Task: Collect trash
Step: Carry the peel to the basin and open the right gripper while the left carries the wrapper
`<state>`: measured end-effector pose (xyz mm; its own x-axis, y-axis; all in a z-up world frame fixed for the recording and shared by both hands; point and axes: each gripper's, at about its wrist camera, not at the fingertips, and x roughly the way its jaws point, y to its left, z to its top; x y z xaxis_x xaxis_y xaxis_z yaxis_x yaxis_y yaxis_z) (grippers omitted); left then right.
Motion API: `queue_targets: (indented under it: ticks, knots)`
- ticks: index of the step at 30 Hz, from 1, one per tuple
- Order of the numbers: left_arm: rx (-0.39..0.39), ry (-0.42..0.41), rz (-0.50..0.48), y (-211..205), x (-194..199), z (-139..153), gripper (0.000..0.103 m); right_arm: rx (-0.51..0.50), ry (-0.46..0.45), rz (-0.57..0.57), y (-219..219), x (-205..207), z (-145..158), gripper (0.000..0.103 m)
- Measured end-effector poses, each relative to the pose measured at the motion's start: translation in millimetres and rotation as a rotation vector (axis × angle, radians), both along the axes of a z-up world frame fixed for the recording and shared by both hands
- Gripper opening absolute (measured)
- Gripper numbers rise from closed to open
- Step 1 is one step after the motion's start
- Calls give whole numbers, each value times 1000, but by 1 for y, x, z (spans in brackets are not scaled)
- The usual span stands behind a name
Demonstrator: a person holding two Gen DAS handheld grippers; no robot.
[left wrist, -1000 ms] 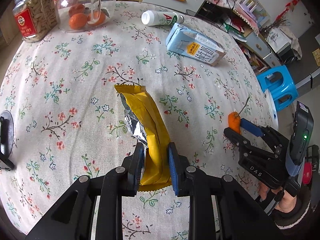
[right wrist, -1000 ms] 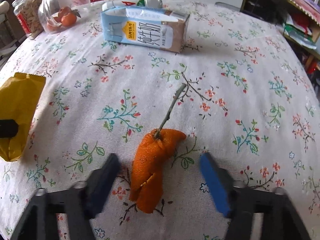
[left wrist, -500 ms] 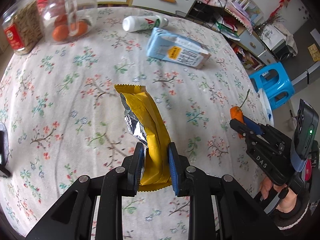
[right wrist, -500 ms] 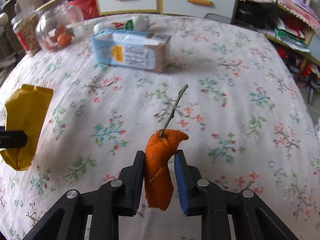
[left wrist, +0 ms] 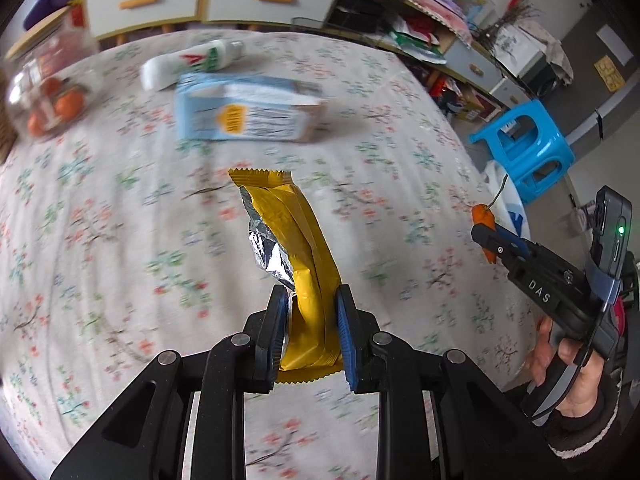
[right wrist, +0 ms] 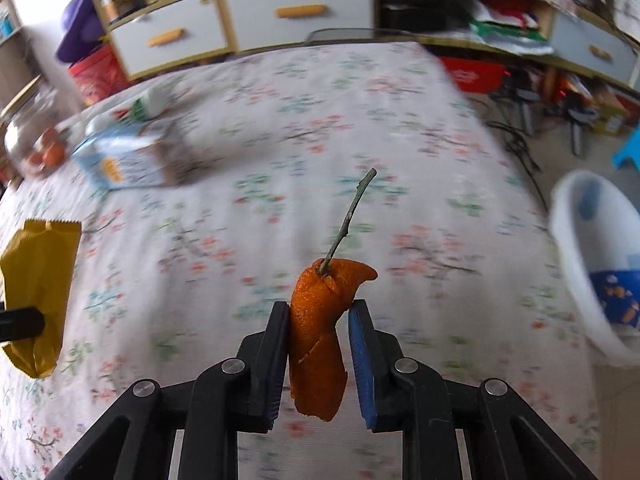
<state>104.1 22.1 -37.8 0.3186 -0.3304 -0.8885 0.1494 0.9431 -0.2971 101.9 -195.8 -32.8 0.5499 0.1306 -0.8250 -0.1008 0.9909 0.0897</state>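
My left gripper (left wrist: 310,308) is shut on a yellow snack wrapper (left wrist: 296,248) with a torn foil edge and holds it above the floral tablecloth (left wrist: 120,220). My right gripper (right wrist: 320,316) is shut on an orange peel (right wrist: 320,328) with a thin stem, also lifted off the table. The wrapper shows at the left of the right wrist view (right wrist: 38,288). The right gripper with the peel (left wrist: 484,220) shows at the right of the left wrist view. A white bin (right wrist: 580,264) stands off the table's right edge.
A light blue milk carton (left wrist: 248,112) and a white bottle (left wrist: 188,64) lie at the table's far side. A glass jar with oranges (left wrist: 44,92) stands far left. A blue plastic stool (left wrist: 528,140) stands beyond the right edge. Drawers and cluttered shelves are behind.
The right gripper closed on the orange peel and lifted it. Both grippers have risen and swung toward the table's right side, with wrapper and peel in them.
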Motion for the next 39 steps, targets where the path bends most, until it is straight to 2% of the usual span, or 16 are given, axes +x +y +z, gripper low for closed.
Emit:
queue_targets:
  ticks: [10,16,21,25,27,28,29,33,39]
  knots:
    - [-48,-1,-97,-83,17,3,26,104,18,-169,-98,-1,15,26]
    - [-29,-5,-171,-135,25,5,26,130,21,-285,-167,1,23,26]
    - [-38,-8,-213,-176,38,7,26,159,60,-360,-211,5,15,26]
    - [-42,-32,-258,-210,49,12,26,190,96,-382,-231,9,4,30]
    - [-39,-45,-280,-226,53,14,26,211,122,-396,-238,11,-1,40]
    - [-41,-49,-294,-235,56,15,26,224,126,-401,-240,10,-1,50]
    - [-41,-50,-303,-242,59,14,26,242,122,-410,-245,8,1,56]
    - [-41,-55,-347,-274,67,13,26,246,90,-437,-256,1,14,60]
    - [-38,-56,-392,-315,78,5,26,241,62,-485,-277,-12,26,71]
